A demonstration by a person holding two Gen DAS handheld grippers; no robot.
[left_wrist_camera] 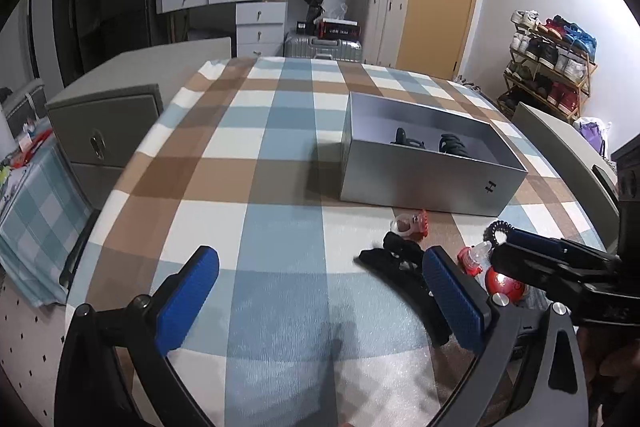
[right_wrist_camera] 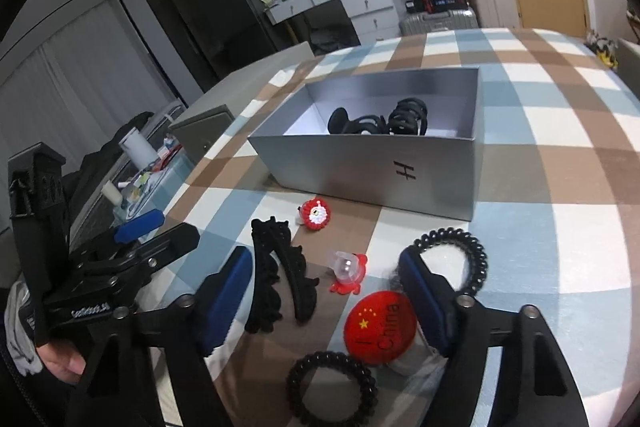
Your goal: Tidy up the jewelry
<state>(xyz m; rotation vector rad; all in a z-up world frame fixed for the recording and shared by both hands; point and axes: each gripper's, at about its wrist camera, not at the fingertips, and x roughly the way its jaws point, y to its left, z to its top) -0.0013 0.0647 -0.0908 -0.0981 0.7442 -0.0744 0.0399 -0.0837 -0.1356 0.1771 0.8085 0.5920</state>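
My right gripper (right_wrist_camera: pixel 324 267) hangs open low over the checked cloth. Between its fingers lie a black hair claw (right_wrist_camera: pixel 280 279), a clear-and-red ring (right_wrist_camera: pixel 348 271) and a red round badge (right_wrist_camera: pixel 380 331); the pads touch none of them. A black coil hair tie (right_wrist_camera: pixel 460 255) lies behind its right finger, and a black bead bracelet (right_wrist_camera: pixel 332 387) lies nearest the camera. A red knitted ring (right_wrist_camera: pixel 316 213) sits before the open grey box (right_wrist_camera: pixel 360 171), which holds black hair claws (right_wrist_camera: pixel 380 119). My left gripper (left_wrist_camera: pixel 320 267) is open over bare cloth, left of the black hair claw (left_wrist_camera: pixel 400 255).
A grey cabinet (left_wrist_camera: pixel 108 131) stands off the table's left edge, beside a cluttered low table (right_wrist_camera: pixel 140 171). The shoe rack (left_wrist_camera: pixel 552 59) is far right. A hand (right_wrist_camera: pixel 60 359) grips the left tool. Checked cloth (left_wrist_camera: pixel 248 155) lies bare left of the grey box (left_wrist_camera: pixel 420 183).
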